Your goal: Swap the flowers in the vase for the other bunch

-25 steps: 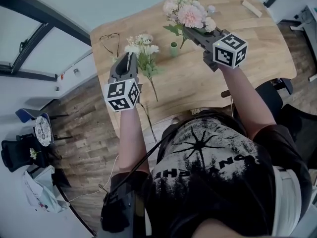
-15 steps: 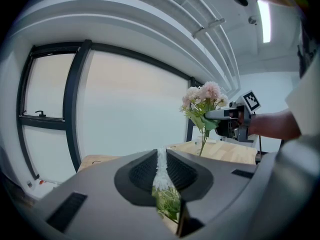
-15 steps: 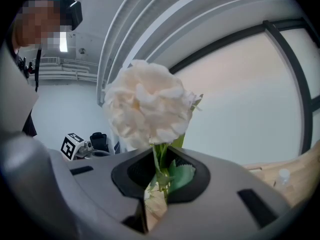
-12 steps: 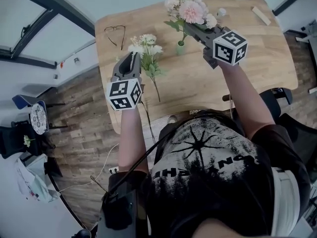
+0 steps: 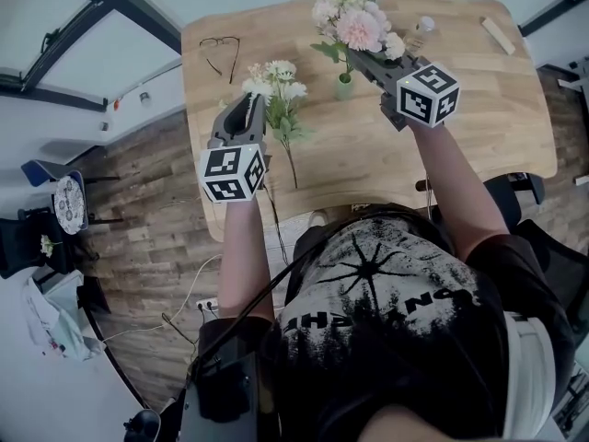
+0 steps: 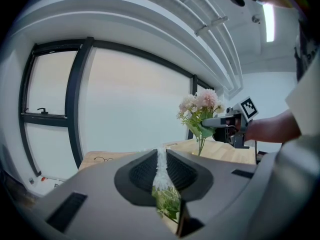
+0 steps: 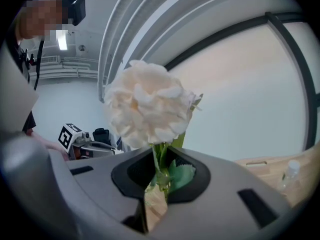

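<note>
Right gripper (image 5: 361, 58) is clamped on the stems of the pink-and-cream flower bunch (image 5: 354, 24), which stands at 12 o'clock of the small green vase (image 5: 344, 85) on the pale wooden table (image 5: 460, 127). Stem ends meet the vase mouth; in or above, unclear. Left gripper (image 5: 248, 109) grips the white flower bunch (image 5: 274, 86) at 9 o'clock of the vase. Likely step: seating the pink bunch. The next move needs a straight, steady descent.

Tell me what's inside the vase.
Stems of the pink bunch, held in the right gripper, reach down to the vase mouth. Its inside is hidden, so whether they are in it cannot be told.
</note>
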`<state>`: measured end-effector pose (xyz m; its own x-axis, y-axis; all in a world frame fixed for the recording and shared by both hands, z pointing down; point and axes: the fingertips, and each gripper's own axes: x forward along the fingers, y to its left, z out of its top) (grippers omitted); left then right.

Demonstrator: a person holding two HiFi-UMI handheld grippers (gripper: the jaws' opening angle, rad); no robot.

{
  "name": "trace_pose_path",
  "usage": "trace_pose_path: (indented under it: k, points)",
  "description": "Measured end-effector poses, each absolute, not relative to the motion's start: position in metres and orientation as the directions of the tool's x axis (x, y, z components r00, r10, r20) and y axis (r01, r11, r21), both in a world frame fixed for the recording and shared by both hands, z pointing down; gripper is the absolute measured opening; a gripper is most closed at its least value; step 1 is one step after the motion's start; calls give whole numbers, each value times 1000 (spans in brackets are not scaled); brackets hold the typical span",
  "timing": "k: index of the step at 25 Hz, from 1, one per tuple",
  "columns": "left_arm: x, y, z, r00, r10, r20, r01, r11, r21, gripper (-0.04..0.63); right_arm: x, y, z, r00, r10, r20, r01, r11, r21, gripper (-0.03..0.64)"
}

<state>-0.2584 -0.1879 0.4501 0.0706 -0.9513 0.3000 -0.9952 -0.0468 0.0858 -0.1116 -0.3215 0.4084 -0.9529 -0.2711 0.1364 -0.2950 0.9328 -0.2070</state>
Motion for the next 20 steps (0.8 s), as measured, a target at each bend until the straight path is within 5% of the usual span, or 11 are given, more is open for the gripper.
trace_pose_path:
  k: [20]
  points:
    - [-240,-194,465,89,-935,343,-992,-54,110,63,-114,-320,467,-956,-240,168,-269,946,-180,49]
